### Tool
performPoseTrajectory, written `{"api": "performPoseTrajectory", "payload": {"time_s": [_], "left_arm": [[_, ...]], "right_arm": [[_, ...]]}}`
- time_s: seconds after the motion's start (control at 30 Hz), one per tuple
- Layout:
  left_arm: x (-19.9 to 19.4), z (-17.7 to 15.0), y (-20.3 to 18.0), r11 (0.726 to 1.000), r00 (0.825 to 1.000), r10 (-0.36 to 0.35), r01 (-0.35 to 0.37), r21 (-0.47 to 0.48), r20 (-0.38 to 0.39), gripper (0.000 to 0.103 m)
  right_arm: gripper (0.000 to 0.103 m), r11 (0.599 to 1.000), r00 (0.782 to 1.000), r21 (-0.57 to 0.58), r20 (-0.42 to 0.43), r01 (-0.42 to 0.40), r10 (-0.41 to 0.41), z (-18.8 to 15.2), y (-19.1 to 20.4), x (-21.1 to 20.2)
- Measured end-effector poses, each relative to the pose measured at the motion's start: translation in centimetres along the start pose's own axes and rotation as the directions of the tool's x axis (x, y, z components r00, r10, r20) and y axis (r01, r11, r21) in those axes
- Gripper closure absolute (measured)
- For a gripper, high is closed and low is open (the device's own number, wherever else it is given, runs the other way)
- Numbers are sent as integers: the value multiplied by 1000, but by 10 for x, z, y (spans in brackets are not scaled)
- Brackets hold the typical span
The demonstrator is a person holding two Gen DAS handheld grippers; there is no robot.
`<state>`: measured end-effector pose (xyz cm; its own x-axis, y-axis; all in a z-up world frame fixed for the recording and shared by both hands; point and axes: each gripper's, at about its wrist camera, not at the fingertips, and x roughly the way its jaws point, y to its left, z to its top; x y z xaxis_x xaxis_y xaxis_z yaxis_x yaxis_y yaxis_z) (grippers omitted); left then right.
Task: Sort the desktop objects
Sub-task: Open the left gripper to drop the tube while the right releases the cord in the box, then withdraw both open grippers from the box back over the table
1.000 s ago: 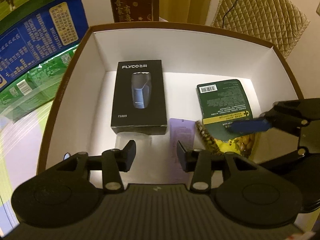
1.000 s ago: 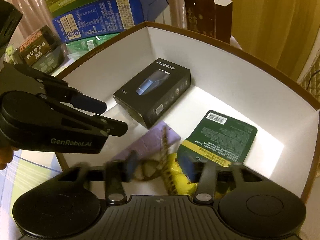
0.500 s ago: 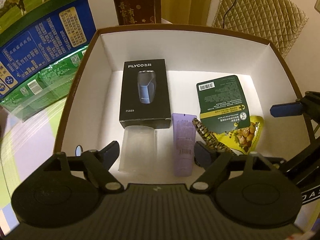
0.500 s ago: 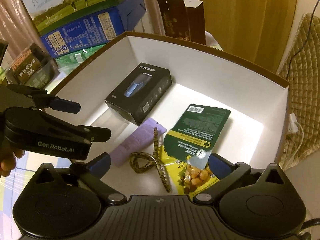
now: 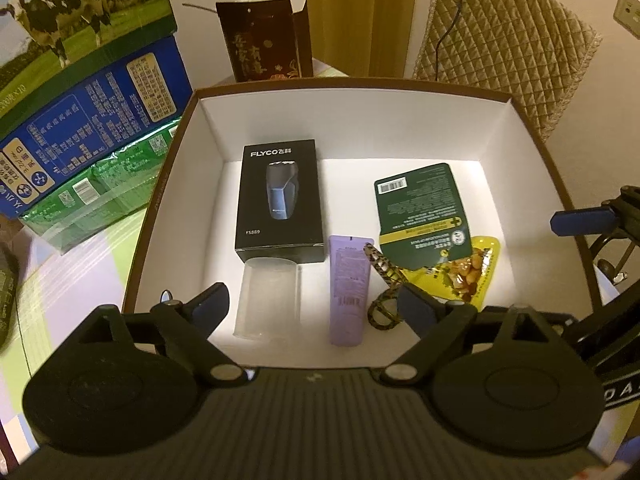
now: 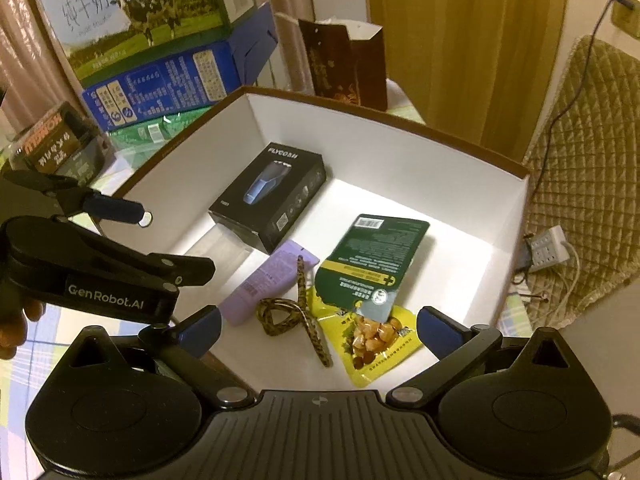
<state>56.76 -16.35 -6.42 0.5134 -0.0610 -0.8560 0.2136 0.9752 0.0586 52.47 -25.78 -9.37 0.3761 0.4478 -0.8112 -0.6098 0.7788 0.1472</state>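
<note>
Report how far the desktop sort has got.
Done: the shaver box, clear cup, purple tube, leopard band, green card and nut packet lie in the white tray. In hand: nothing; left claw and right claw are open. Left: unclear; cartons sit outside.

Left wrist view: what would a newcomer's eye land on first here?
The white-lined box fills the view, with the black FLYCO shaver box at its left. To the right lie a purple tube, a leopard-print band and a green-and-yellow snack pouch. The left gripper hangs open above them.
</note>
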Motion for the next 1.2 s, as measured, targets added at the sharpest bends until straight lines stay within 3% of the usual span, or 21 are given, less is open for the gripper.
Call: {"api": "performPoseTrajectory", "payload": {"time_s": [0.5,1.2], "left_arm": [[-58,-38,-2,1000,998,-14,15,-10,67,13],[-115,-145,8,999,998,-27,29,-24,65,13]], "right_arm": [[2,1000,998,23,63,18,-19,-24,20,-51],[2,1000,998,16,68,-8,7,-86,64,-96]]}}
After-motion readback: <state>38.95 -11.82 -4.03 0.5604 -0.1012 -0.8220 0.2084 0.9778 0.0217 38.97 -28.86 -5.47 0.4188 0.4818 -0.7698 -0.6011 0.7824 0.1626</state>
